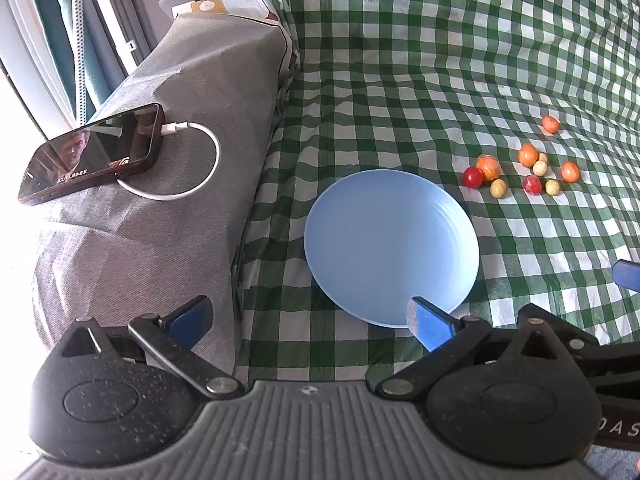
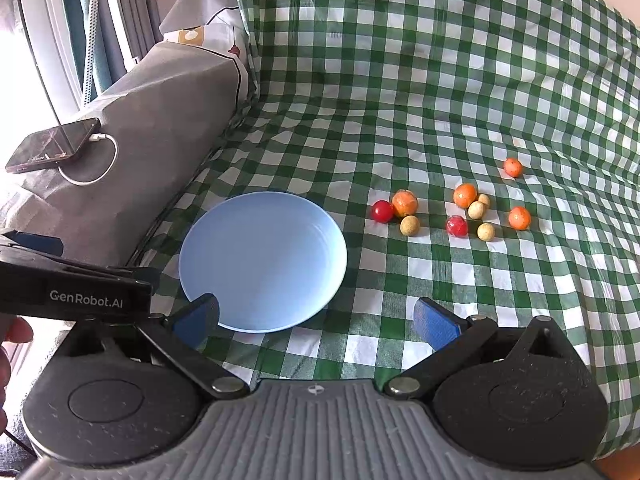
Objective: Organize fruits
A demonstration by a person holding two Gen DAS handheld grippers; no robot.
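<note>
An empty light blue plate [image 1: 390, 246] [image 2: 262, 262] lies on a green checked cloth [image 1: 440, 60]. To its right lie several small round fruits: a red one [image 1: 473, 177] [image 2: 382, 211], orange ones [image 1: 528, 155] [image 2: 465, 195] and beige ones [image 1: 498, 188] [image 2: 409, 225]. My left gripper [image 1: 310, 322] is open and empty, low at the plate's near left edge. My right gripper [image 2: 316, 322] is open and empty, at the plate's near right edge. All the fruits lie well beyond both.
A grey covered cushion [image 1: 160, 160] rises left of the cloth, with a phone [image 1: 90, 154] on a white charging cable [image 1: 192, 160] on top. The left gripper's body [image 2: 72, 288] shows at the left of the right wrist view. The cloth rises at the back.
</note>
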